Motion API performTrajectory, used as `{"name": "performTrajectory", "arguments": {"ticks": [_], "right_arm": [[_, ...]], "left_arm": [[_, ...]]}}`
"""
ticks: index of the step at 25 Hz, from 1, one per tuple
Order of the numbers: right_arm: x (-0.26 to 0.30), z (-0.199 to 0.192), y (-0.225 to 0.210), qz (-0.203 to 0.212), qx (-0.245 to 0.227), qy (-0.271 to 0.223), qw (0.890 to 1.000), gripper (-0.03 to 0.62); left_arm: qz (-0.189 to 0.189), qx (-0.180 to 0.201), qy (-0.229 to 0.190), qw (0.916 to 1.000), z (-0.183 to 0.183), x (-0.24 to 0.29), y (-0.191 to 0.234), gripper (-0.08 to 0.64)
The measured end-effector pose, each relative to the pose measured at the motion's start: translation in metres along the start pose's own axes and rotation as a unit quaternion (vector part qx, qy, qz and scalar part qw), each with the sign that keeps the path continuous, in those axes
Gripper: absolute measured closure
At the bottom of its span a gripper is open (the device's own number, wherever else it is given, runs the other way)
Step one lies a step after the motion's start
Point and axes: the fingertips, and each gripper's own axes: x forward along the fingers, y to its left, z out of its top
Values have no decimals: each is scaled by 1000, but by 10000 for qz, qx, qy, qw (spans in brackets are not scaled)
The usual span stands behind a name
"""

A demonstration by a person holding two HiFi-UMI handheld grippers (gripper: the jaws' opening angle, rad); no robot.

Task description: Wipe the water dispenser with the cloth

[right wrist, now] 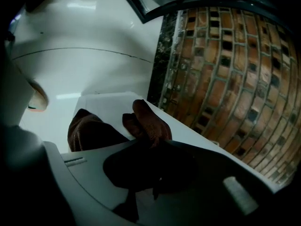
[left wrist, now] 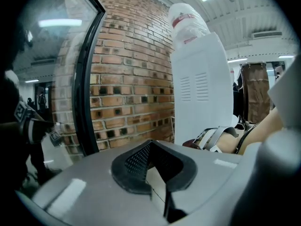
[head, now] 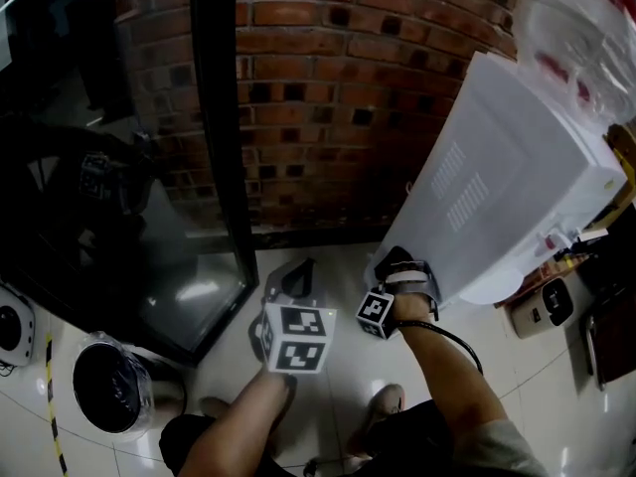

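The white water dispenser (head: pixel 517 187) stands at the right with a clear bottle (head: pixel 576 28) on top. It also shows in the left gripper view (left wrist: pixel 202 88). My right gripper (head: pixel 400 266) is low at the dispenser's near side, shut on a dark brown cloth (right wrist: pixel 146 121). The cloth bunches out past the jaws and lies against the white panel (right wrist: pixel 108 105). My left gripper (head: pixel 296 274) hangs just left of it above the floor. It is shut with nothing in it, and its pads (left wrist: pixel 134 161) meet at the tips.
A brick wall (head: pixel 328 87) rises behind the dispenser, with a black-framed glass door (head: pixel 214 117) to the left. A lined black bin (head: pixel 111 386) sits at the lower left. A beige socket box (head: pixel 542 306) lies by the dispenser's base. The person's shoe (head: pixel 386 399) is on the tiles below.
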Motion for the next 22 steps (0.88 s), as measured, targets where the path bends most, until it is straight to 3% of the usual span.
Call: {"name": "performTrajectory", "arguments": {"ticks": [10,18,22], "right_arm": [[49,67,80,509,-1130,-195,9921,525],[78,98,130,903,-1507,-241,9842,525],[73,101,127,1055,-1291,-362,9853,523]], "left_arm": [[15,32,455,9990,-41,19,-5,560],[-74,52,503,9987,-45,23,-12,560],[6,14,472,9989,-41,21,-6,560]]}}
